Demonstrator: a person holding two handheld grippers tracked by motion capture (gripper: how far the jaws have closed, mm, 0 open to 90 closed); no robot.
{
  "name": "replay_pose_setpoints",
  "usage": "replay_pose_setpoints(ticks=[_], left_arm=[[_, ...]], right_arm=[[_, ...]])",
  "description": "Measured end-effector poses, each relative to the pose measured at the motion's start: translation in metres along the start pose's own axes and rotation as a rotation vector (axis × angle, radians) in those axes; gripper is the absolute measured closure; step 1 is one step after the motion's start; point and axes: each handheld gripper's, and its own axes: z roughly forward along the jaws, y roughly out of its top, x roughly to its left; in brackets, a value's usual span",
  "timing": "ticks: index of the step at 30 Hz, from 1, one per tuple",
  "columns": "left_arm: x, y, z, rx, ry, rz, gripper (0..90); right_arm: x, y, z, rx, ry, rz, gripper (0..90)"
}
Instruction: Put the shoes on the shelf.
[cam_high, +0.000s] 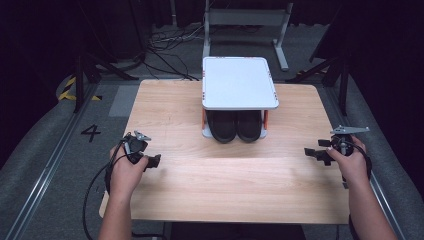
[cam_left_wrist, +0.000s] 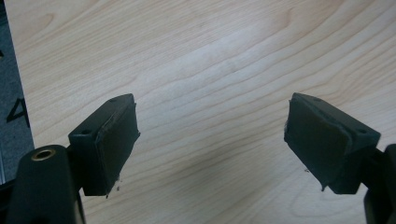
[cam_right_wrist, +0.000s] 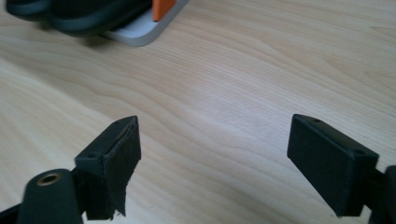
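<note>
Black shoes (cam_high: 235, 126) half hidden beneath white shelf (cam_high: 239, 82).

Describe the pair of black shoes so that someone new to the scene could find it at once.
Start at the wooden table. At the middle of its far side stands a small white rack with orange posts. The shoes sit side by side on its lower shelf, toes toward the person; they are the dark things under the white top.
</note>
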Motion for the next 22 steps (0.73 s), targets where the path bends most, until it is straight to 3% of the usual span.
replay_pose_setpoints(ticks=[6,9,11,14,17,19,22], left_arm=[[0.001,-0.004,0.014,0.010,-0.005,-0.049,17.6],[0.003,-0.006,0.019,-0.001,-0.034,-0.086,17.4],[0.005,-0.007,0.022,0.000,-0.035,-0.069,17.5],[0.006,-0.009,0.027,-0.019,-0.013,-0.061,17.6],[0.007,-0.012,0.034,-0.048,-0.020,-0.064,18.2],[0.008,-0.014,0.038,-0.082,-0.032,-0.096,17.9],[0.009,-0.014,0.037,-0.074,-0.020,-0.099,18.2]], right_arm=[[-0.012,-0.014,0.015,-0.015,-0.034,-0.066,17.9],[-0.015,-0.018,0.019,-0.015,-0.031,-0.082,17.8],[-0.017,-0.021,0.021,-0.011,-0.026,-0.097,17.2],[-0.020,-0.026,0.024,0.001,-0.061,-0.105,17.1],[-0.021,-0.028,0.028,-0.010,-0.093,-0.097,20.2],[-0.020,-0.029,0.030,-0.007,-0.142,-0.070,19.8],[-0.019,-0.029,0.031,-0.013,-0.154,-0.046,20.6]])
